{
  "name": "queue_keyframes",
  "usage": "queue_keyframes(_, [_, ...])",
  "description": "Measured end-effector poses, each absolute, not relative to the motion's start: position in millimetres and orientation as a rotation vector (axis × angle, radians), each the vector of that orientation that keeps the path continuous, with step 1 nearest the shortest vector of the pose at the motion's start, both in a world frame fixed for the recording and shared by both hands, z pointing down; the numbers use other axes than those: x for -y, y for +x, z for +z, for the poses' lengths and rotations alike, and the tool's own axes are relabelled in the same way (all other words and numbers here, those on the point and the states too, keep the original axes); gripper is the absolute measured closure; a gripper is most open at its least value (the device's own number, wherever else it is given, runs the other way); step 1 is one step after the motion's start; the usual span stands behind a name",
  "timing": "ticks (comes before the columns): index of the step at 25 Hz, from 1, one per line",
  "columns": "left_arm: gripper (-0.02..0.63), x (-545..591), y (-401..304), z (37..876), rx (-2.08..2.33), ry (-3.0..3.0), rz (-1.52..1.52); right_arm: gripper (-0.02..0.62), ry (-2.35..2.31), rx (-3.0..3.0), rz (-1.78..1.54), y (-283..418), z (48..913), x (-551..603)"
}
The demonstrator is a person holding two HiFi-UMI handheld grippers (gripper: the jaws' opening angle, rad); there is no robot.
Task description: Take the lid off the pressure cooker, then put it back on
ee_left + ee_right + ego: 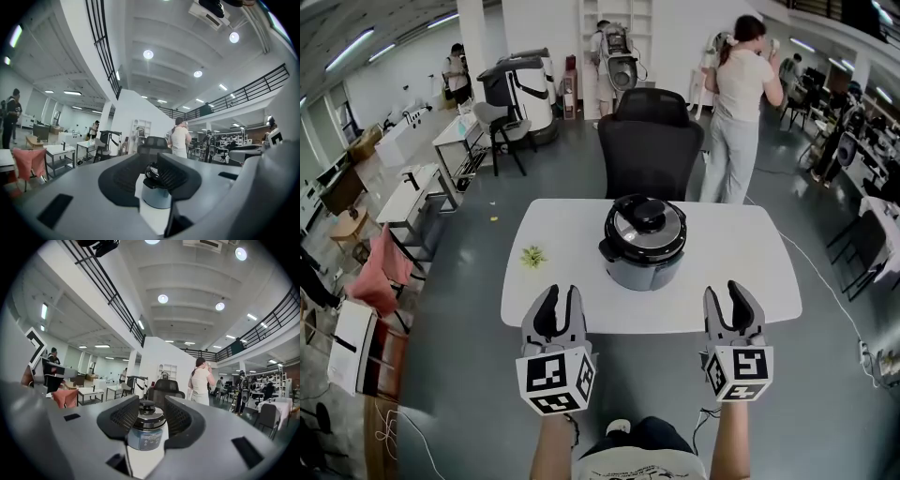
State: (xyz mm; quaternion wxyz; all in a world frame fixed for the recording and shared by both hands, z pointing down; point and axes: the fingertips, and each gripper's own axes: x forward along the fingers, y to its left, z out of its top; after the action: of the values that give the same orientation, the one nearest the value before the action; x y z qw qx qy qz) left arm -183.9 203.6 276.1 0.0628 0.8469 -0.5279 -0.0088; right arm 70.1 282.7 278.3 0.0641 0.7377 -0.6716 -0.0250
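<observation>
The pressure cooker stands on the white table, grey-bodied, with its steel-and-black lid seated on top. Both grippers are held level just short of the table's near edge, apart from the cooker. My left gripper is open with nothing between its jaws; in the left gripper view the cooker shows through the gap, off to the right. My right gripper is open too and holds nothing. The right gripper view frames the cooker and its lid knob between the two pads.
A small green thing lies on the table's left part. A black office chair is pushed up to the far side. A person stands beyond the far right corner. Desks and a pink-draped chair are at the left.
</observation>
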Motion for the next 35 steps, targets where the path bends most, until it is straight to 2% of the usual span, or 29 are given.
queue_keyframes(5, [0.461,-191,-183,282,1.57,2.55,-0.023,0.357,2.194,2.039,-0.062,66,283,-271])
queue_keyframes(11, [0.456,-166,-179,295,1.574,2.517,-0.016,0.327,2.153,2.051,-0.047,70,293,-244])
queue_keyframes(35, [0.456,27,-95,298,1.712,2.404,0.008,0.31,1.891,2.234,-0.033,146,297,-12])
